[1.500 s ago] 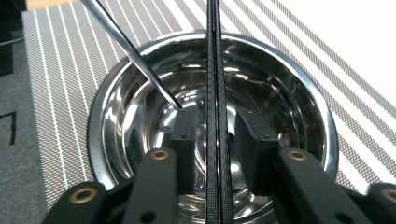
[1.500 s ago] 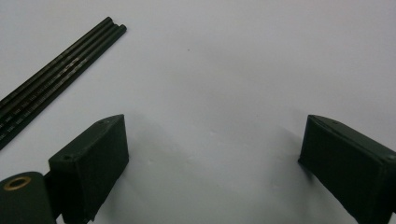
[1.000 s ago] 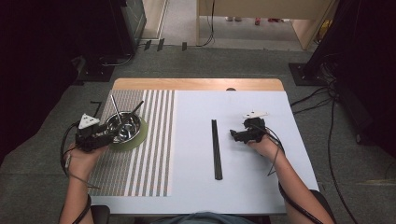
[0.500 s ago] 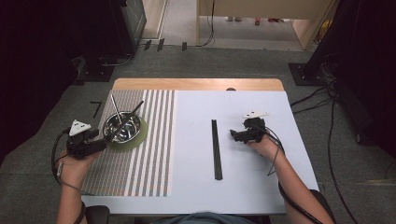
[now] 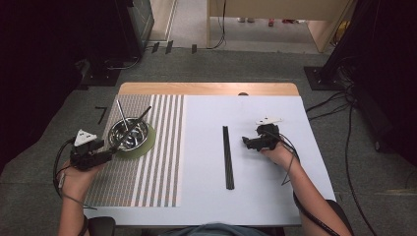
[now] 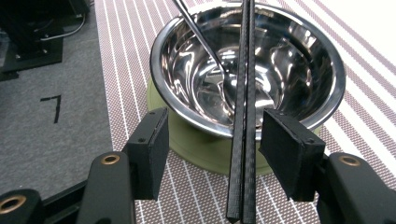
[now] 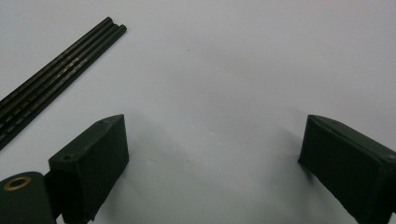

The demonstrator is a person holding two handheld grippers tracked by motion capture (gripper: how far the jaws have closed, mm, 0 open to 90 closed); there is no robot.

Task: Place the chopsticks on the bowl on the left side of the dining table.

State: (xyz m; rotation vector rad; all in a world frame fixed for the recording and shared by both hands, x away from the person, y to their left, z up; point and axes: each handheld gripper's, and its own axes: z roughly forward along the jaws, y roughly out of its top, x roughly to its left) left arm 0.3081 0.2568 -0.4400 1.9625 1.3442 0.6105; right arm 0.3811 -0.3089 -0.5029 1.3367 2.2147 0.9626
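Now that the black chopsticks (image 6: 245, 93) lie with their far ends down in the steel bowl (image 6: 156, 81) and their near ends sticking out over its rim, that pair looks delivered. They lean on the rim beside a metal spoon (image 6: 201, 39), and the bowl sits on a green saucer (image 6: 205, 156) on the striped mat (image 6: 187, 196).

Your left gripper (image 6: 219, 144) has drawn back from the bowl toward the mat's outer edge since a second ago. Its jaws now stand fairly wide on either side of the near ends. One pad is well clear; the other is just beside the sticks, but I see no squeeze on them. I read that as a finished release, so you can pull the left hand away, slowly enough not to drag the ends off the rim.

Farther out, a second pair of chopsticks (image 5: 227, 157) lies flat on the white sheet (image 5: 275, 196). Your right gripper (image 7: 210, 154) waits near it where it was, jaws wide and holding nothing. That pair is probably your next pick.
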